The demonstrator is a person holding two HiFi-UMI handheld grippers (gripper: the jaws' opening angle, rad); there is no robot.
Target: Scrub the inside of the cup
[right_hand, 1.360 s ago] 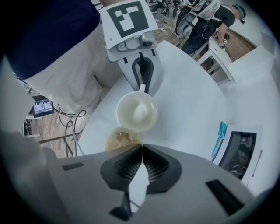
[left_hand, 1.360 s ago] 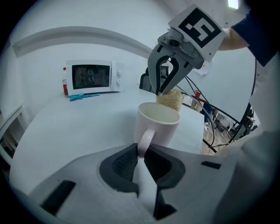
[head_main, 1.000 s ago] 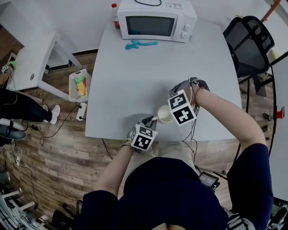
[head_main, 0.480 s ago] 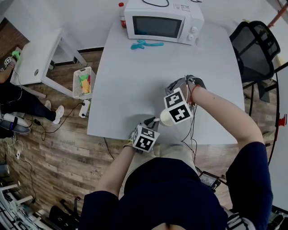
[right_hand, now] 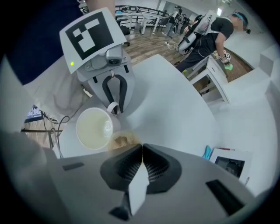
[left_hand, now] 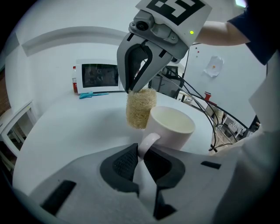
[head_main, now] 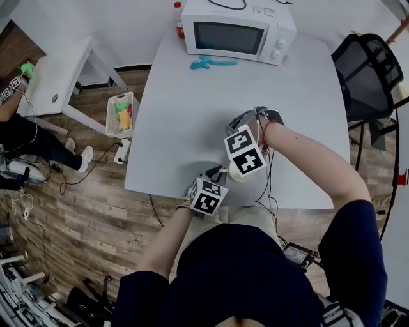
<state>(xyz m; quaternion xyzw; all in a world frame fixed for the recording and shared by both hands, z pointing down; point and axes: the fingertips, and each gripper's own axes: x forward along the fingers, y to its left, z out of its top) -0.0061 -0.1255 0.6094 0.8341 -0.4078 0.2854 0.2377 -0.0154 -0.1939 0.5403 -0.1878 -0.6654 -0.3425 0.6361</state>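
A cream cup (left_hand: 173,127) stands near the white table's (head_main: 185,108) front edge. My left gripper (left_hand: 141,151) is shut on its handle (left_hand: 146,142). A tan fibrous scrub sponge (left_hand: 140,108) hangs from my right gripper (left_hand: 133,91), whose jaws are shut on its top. The sponge is outside the cup, against the far left of its wall, and reaches above the rim. From the right gripper view I look down into the bare cup (right_hand: 93,128), with the sponge (right_hand: 122,141) beside its rim. In the head view the right gripper's marker cube (head_main: 243,153) covers most of the cup.
A white microwave (head_main: 238,29) stands at the table's far edge, with a red-capped bottle (head_main: 178,11) beside it and a teal tool (head_main: 213,62) in front. A black chair (head_main: 370,64) is at the right. A basket (head_main: 121,115) sits on the floor at left.
My right gripper has shifted left and nearer, so its marker cube now covers the cup in the head view. The left gripper has kept its hold on the handle.
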